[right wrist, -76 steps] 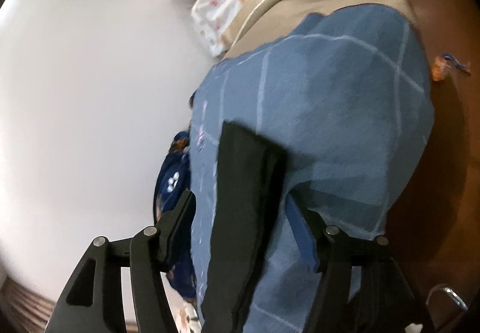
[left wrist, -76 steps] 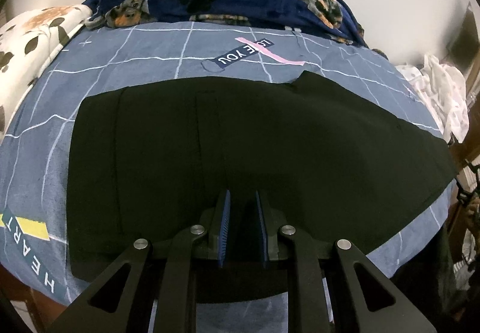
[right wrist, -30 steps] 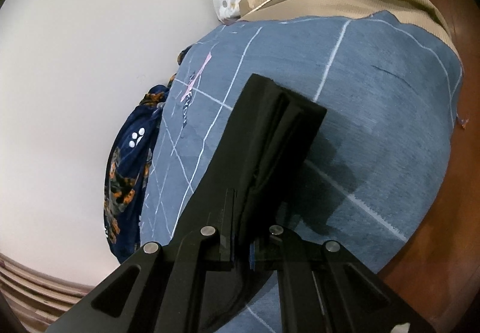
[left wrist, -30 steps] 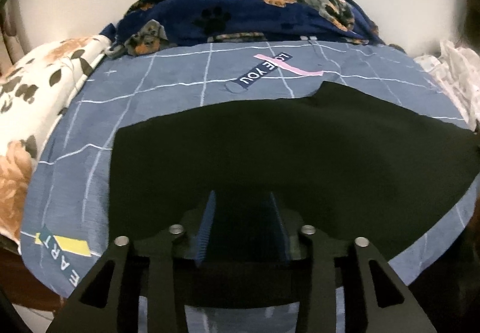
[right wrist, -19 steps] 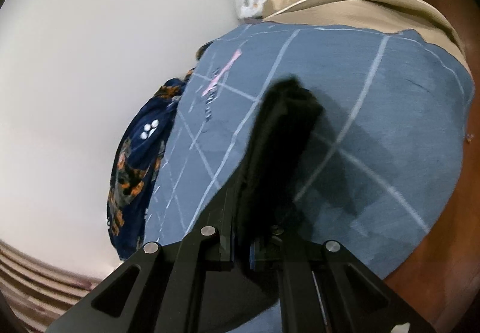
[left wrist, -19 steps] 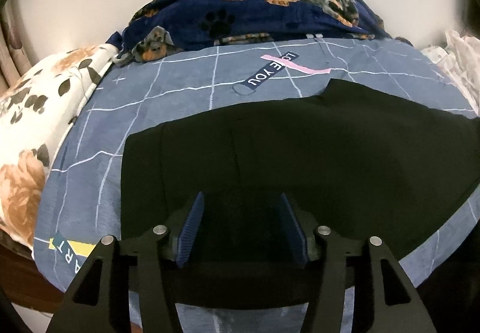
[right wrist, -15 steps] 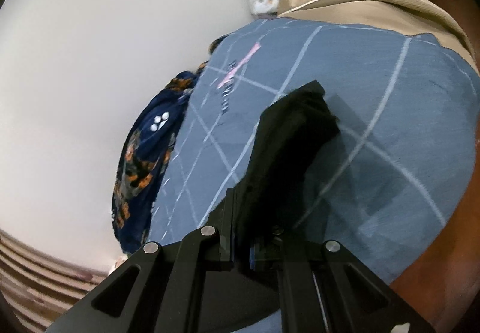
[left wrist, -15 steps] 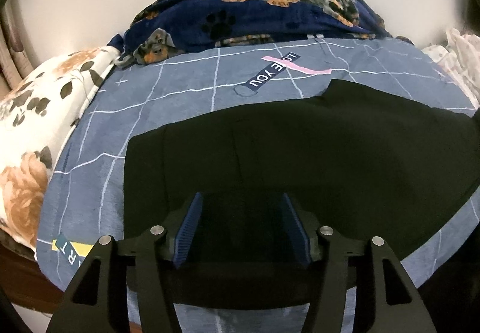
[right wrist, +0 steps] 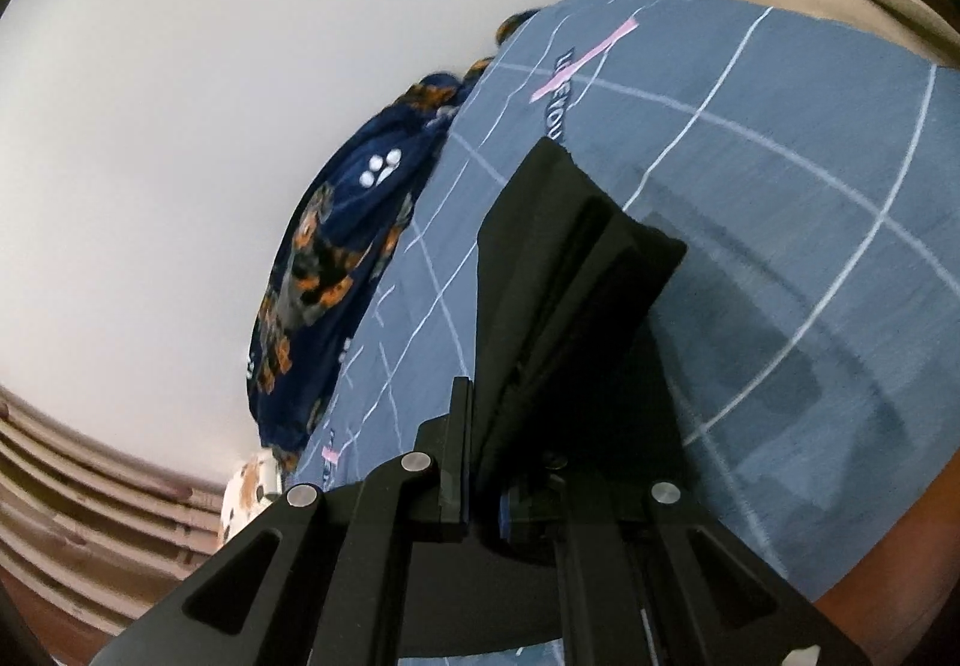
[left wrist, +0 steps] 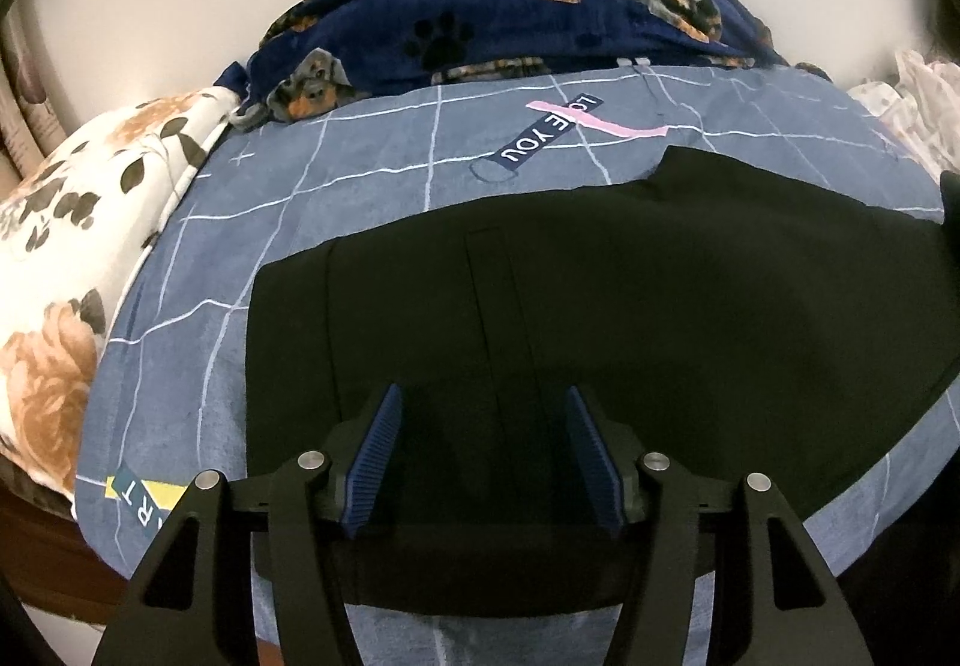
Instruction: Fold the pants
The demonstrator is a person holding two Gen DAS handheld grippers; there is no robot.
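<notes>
Black pants [left wrist: 630, 306] spread flat on a blue grid-lined bedsheet [left wrist: 372, 174], left gripper [left wrist: 483, 456] poised over their near edge, jaws apart with nothing pinched, right gripper [right wrist: 483, 477] clamped tight on the leg end [right wrist: 570, 270], lifting it above the sheet ahead.

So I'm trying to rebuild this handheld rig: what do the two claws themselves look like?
Both are matte black, built of flat angular arms with triangular cut-outs, joined by round silver bolts. The left claw has two fingers faced with ribbed blue pads. On the right claw only a sliver of blue shows at one pad. No cables, markings, sleeves or hands are in view.
</notes>
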